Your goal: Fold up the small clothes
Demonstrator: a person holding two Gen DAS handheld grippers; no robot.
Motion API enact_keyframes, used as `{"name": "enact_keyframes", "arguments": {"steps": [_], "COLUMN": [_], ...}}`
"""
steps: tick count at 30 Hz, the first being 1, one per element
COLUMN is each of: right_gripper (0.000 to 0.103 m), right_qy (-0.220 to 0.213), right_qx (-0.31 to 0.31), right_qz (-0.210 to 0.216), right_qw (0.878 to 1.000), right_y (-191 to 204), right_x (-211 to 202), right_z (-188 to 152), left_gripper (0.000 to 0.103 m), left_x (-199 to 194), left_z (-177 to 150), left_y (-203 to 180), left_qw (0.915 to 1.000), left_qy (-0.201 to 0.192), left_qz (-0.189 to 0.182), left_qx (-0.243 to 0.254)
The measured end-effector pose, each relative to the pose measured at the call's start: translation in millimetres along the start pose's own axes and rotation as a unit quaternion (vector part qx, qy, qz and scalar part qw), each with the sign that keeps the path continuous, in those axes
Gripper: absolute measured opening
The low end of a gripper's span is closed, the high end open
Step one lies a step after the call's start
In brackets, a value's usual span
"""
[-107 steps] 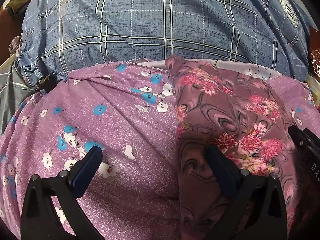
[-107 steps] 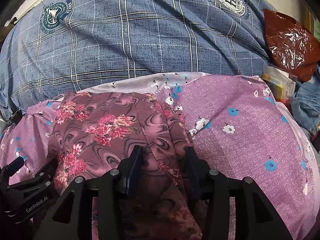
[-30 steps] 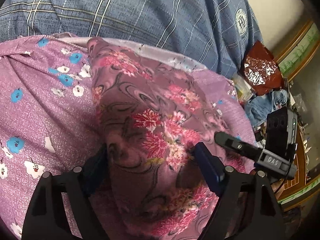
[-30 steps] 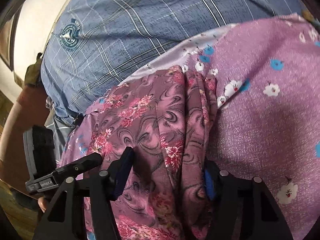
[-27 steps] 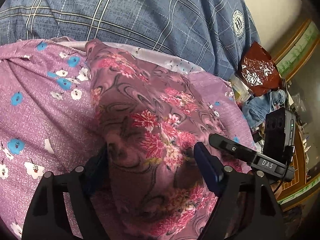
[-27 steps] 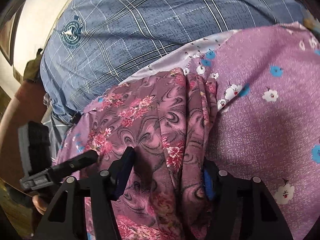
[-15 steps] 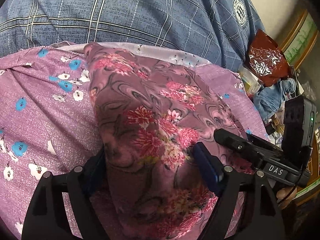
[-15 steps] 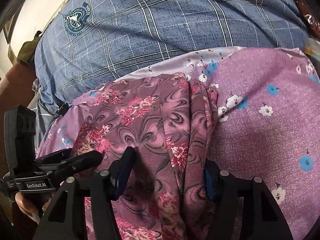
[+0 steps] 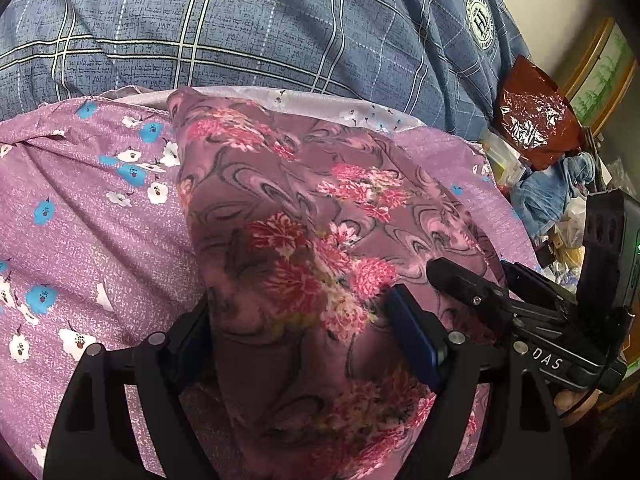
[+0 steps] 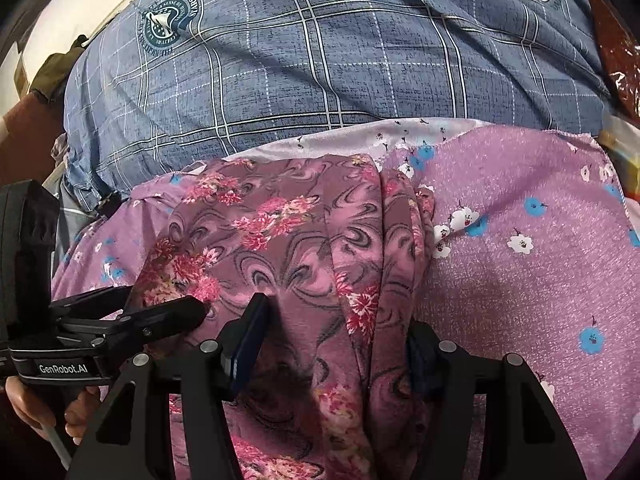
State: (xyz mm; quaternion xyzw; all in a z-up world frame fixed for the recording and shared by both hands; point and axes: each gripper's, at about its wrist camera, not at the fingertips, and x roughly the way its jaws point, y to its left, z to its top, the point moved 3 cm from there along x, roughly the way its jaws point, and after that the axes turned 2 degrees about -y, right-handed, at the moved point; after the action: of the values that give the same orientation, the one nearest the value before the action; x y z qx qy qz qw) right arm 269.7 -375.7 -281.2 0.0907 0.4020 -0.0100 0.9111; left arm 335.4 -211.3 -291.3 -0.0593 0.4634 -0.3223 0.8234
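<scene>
Where the folded mauve garment with pink flowers lies, it sits mid-frame on a purple floral cloth, its far edge at 12 o'clock just short of a pale lining strip. One garment, one purple cloth, one blue plaid cover beyond at 12. Left gripper straddles the garment's near end, fingers set wide with fabric bulging between; its left pad is buried behind the fold, so whether the pads press I cannot tell. Right gripper likewise straddles a thick fold, the 3 o'clock pad mostly hidden by cloth; grip cannot be told. In the left view the right gripper's body shows at 4 o'clock, tip touching the garment. Open cloth at 9 o'clock in the left view and at 3 o'clock in the right view. Clutter at 2 o'clock: one red-brown foil bag, one blue denim bundle, other bits too small to make out. Near garment end cut off by the frame edge.
</scene>
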Motion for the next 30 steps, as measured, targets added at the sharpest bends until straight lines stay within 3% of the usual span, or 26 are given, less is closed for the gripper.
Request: {"name": "enact_keyframes", "arguments": {"steps": [14,19,22,27,30], "right_gripper": [0.061,0.060,0.055,0.037,0.030], "right_qy": [-0.002,-0.007,-0.017,-0.045,-0.063], "right_qx": [-0.005,-0.014,-0.033,-0.072,-0.075], "right_qz": [-0.004,-0.013,-0.028,-0.053,-0.050], "right_qw": [1.000,1.000,0.999,0.995,0.994], "right_y": [1.2,4.7,12.0,28.0,32.8], "right_x": [0.4,-0.8,-4.1,-13.1,-20.4], "right_z": [0.2,0.4,0.4,1.5,3.4], "left_gripper": [0.082,0.073,0.066,0.051,0.049], "left_x": [-1.1,-5.5,-11.9,-26.5,-24.1], "left_z": [-0.4,-0.3,1.4,4.6,3.2], "left_y": [-0.2,-2.2,-4.0,-14.7,-15.0], "left_qw": [1.0000,1.0000,0.9998,0.9989,0.9987], "left_qy": [-0.002,-0.008,-0.017,-0.039,-0.036], "left_qz": [0.001,0.000,-0.007,-0.012,0.002], "left_qx": [0.003,0.003,0.001,0.024,0.035]}}
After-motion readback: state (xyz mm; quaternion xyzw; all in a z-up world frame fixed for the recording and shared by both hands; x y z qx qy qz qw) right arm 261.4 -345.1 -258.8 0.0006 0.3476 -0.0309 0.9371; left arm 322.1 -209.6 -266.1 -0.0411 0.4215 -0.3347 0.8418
